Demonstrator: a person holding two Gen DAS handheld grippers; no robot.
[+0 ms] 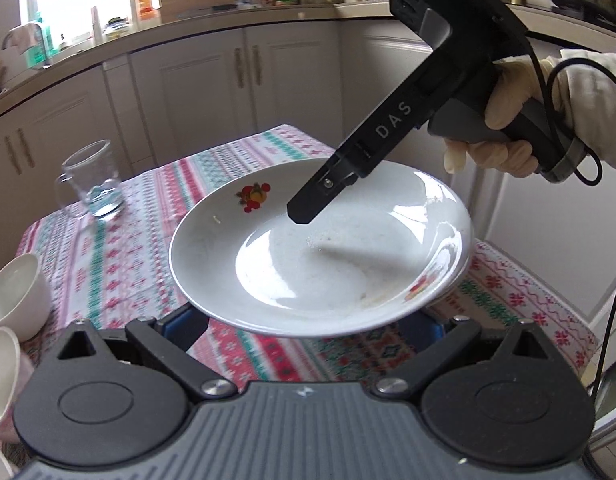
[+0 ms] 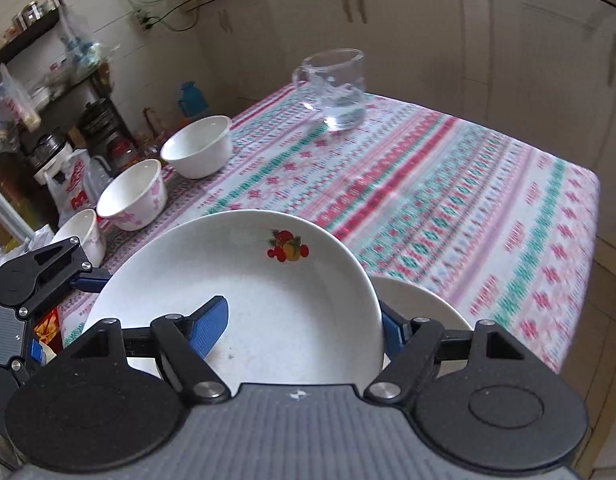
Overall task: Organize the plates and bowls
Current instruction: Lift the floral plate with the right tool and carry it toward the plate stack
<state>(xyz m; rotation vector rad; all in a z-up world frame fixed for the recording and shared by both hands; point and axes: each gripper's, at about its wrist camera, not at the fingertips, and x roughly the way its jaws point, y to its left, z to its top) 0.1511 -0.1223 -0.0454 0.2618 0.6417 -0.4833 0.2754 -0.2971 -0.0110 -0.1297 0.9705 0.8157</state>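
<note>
Kitchen, patterned-cloth bench (image 2: 448,184). Plate (image 2: 244,292) is held off the bench, right gripper (image 2: 304,328) fingers pinching its rim; left gripper (image 1: 304,320) sits under it, finger state unclear. Risks: rim grip slipping, plate tilting onto second plate (image 2: 424,304) or bowls (image 2: 132,196).

Your right gripper (image 1: 298,216) is a matte black housing lettered "DAS", with one silver screw near its tip. A black cable (image 1: 548,92) loops behind the grey handle. Your hand (image 1: 504,120) wears a cream glove. Blue ribbed pads (image 2: 212,326) line the fingers.
</note>
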